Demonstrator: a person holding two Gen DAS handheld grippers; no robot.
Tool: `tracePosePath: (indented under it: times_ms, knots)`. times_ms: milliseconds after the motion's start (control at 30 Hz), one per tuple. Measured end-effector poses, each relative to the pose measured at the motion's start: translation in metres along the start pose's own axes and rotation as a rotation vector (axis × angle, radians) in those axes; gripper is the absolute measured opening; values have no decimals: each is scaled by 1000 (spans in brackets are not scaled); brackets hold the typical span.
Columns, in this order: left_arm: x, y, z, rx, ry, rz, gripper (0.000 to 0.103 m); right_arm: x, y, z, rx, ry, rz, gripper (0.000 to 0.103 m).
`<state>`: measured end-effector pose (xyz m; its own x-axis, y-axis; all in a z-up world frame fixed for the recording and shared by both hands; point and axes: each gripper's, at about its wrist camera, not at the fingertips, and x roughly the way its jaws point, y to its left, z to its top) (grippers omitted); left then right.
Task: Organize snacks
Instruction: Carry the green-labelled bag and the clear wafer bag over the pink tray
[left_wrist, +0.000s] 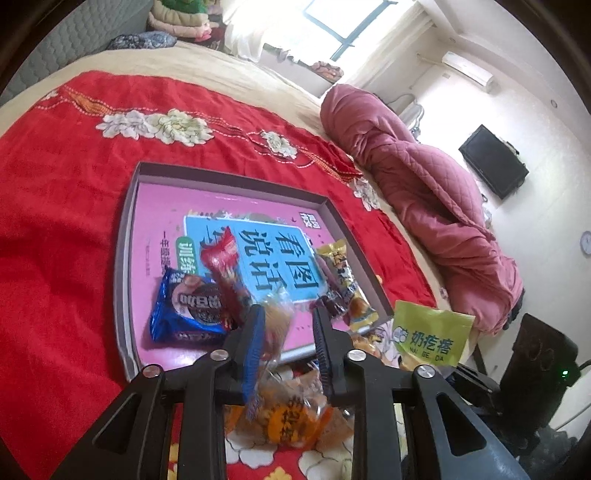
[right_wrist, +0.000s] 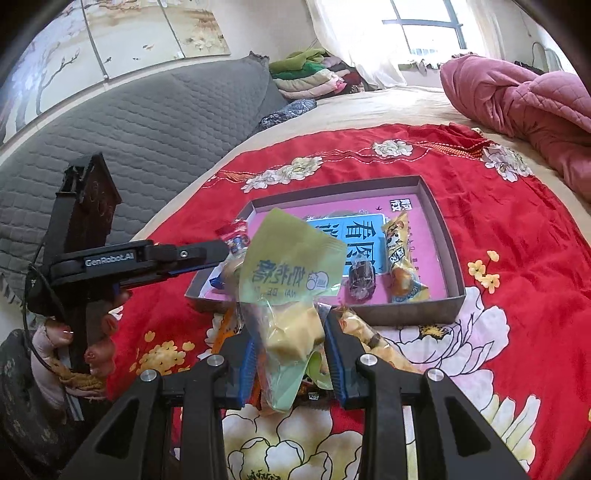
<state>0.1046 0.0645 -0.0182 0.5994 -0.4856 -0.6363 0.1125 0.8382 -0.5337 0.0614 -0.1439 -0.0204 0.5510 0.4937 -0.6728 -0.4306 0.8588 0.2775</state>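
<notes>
1. Between the right tongs' (right_wrist: 289, 354) blue pads hangs a green pouch (right_wrist: 291, 273), pinched at its clear lower part with the printed top standing up ahead of the tips; the jaws are closed on it.
2. Between the left tongs' (left_wrist: 288, 328) pads sits a clear orange snack bag (left_wrist: 275, 325), pressed from both sides, so those jaws grip it too. From the right camera, the left tongs (right_wrist: 207, 254) reach in from the left, tips just beside the pouch.
3. Just ahead of both tongs lies a shallow box (right_wrist: 439, 214) with a pink printed floor, resting on a red flowered blanket (right_wrist: 517, 236).
4. Inside the box, ahead-left of the left tongs, are a blue cookie pack (left_wrist: 188, 306) and a red packet (left_wrist: 225, 269) leaning over it; ahead-right are a yellow packet (left_wrist: 341, 266) and a small dark candy (left_wrist: 332, 301).
5. Below the left tongs, outside the box, more orange snacks (left_wrist: 291, 421) lie on the blanket.
6. Far right of the tongs, a pink quilt (left_wrist: 424, 199) is bunched up on the bed; a hand (right_wrist: 99, 332) grips the left tool's handle.
</notes>
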Motion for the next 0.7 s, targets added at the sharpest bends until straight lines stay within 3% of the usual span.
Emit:
tracePosePath:
  times_ms: [133,700]
  knots:
    - [13,3,1,12,21,31,25,1,-4,1,11,-2,-6,33]
    - [29,17,-2,-30,55,43,25,17,-31,22,59,-44,-93,33]
